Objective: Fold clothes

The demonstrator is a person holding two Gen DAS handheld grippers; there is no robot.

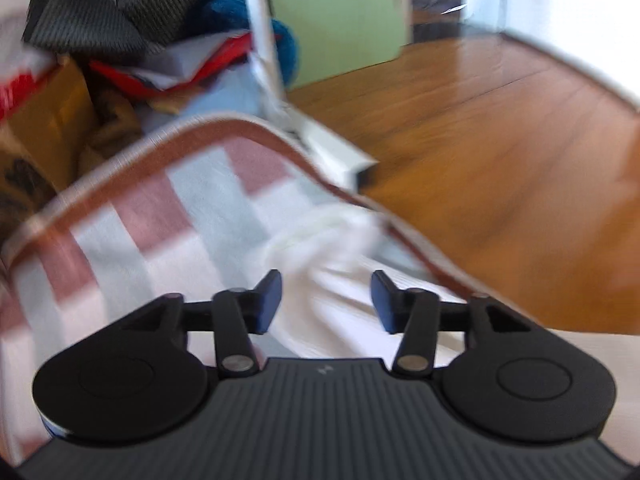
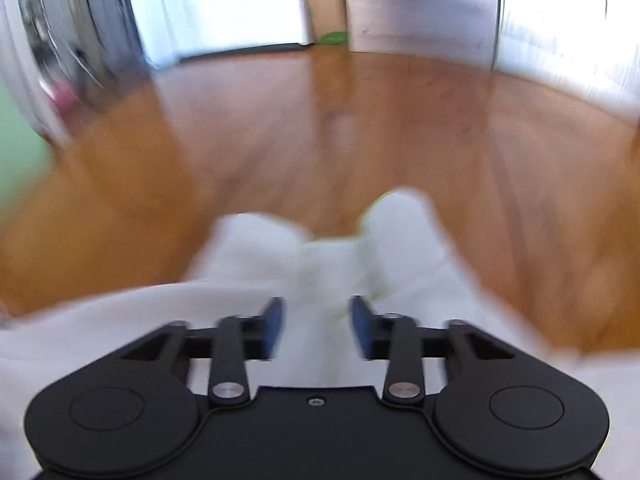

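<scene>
Handling a soft white garment at the table's edge

Lying bunched on the checked tablecloth [image 1: 168,216], the white garment [image 1: 332,280] sits just ahead of the left gripper [image 1: 326,300], whose jaws stand apart, empty. It looks light, limp and likely to slump, so a hem or corner seems the best hold. Cloth [image 2: 320,264] lies between the right gripper's [image 2: 316,328] parted jaws; grip unclear. The brown-trimmed table edge [image 1: 404,240] runs close right, with bare floor [image 1: 500,140] beyond.

Motion blur smears the white garment [image 2: 320,264] in the right wrist view, so its folds and edges cannot be made out. In the left wrist view the checked cloth [image 1: 168,216] runs off the left edge, and the clutter pile [image 1: 132,64] behind it is too blurred to identify.
</scene>
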